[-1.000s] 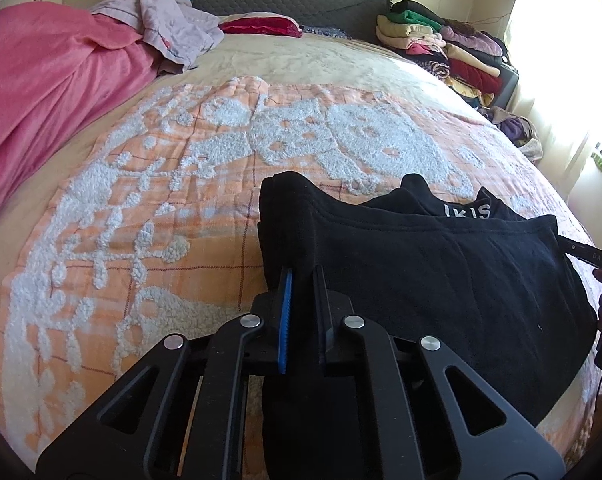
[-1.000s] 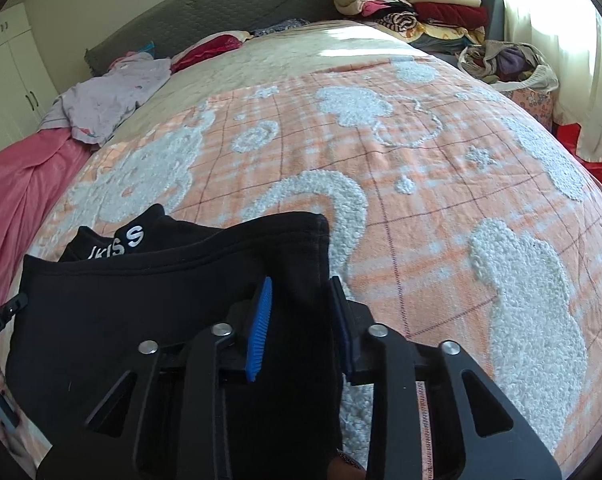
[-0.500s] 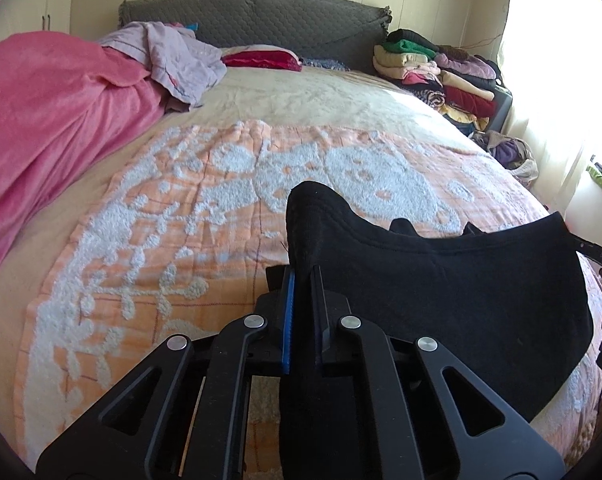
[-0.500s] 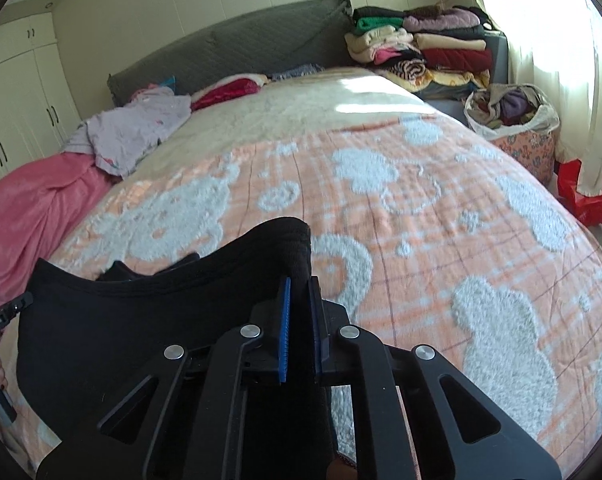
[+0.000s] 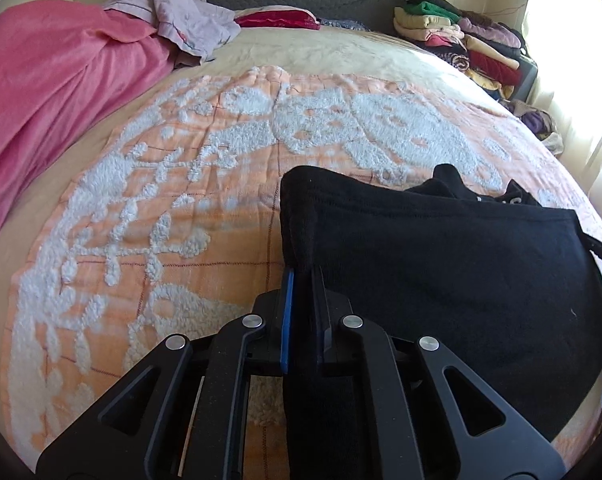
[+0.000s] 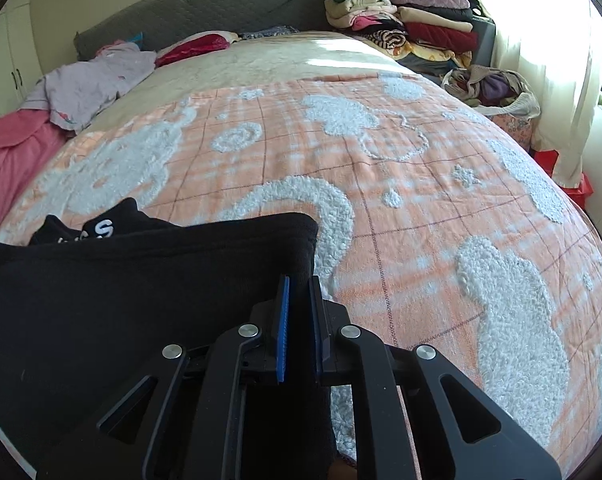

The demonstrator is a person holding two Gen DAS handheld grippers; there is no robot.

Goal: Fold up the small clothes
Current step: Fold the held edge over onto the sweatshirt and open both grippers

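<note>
A black garment (image 5: pixel 441 264) with white lettering lies on the orange and white blanket (image 5: pixel 181 200) near the bed's front edge. My left gripper (image 5: pixel 303 276) is shut on its left corner, the cloth pinched between the blue pads. In the right wrist view the same black garment (image 6: pixel 121 280) fills the lower left, white letters showing at its far edge. My right gripper (image 6: pixel 299 284) is shut on its right corner. The held edge is stretched between the two grippers, low over the blanket.
A pink blanket (image 5: pixel 41 92) and a lilac garment (image 5: pixel 185 20) lie at the left. Folded clothes (image 6: pixel 405 28) are stacked at the far right by the grey headboard (image 6: pixel 221 4). A basket of clothes (image 6: pixel 497 92) stands beside the bed under the curtain.
My right gripper's jaws went from open around the garment's corner to shut on it. Both grippers lifted the held edge up, then brought it down toward the blanket again.
</note>
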